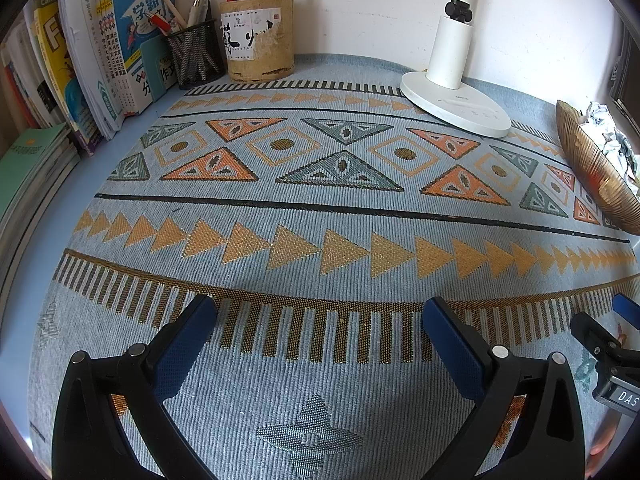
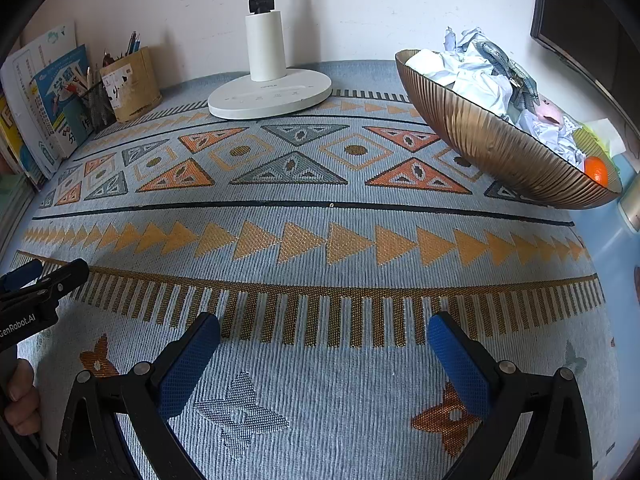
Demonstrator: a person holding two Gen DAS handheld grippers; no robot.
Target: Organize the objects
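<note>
My left gripper (image 1: 320, 316) is open and empty, low over the patterned blue mat (image 1: 320, 216). My right gripper (image 2: 324, 332) is open and empty over the same mat (image 2: 320, 240). Each gripper shows at the edge of the other's view: the right one (image 1: 608, 340), the left one (image 2: 40, 284). A ribbed bronze bowl (image 2: 500, 148) at the right holds crumpled paper (image 2: 476, 76) and an orange (image 2: 596, 170); it also shows in the left wrist view (image 1: 596, 168). A bamboo pen holder (image 1: 258, 38) and a black mesh pen cup (image 1: 194, 58) with pens stand at the back left.
A white desk lamp (image 1: 452, 104) stands at the back middle, also in the right wrist view (image 2: 270, 96). Books (image 1: 80, 60) stand and lie along the left edge. A white wall runs behind. A dark monitor (image 2: 580, 20) is at the far right.
</note>
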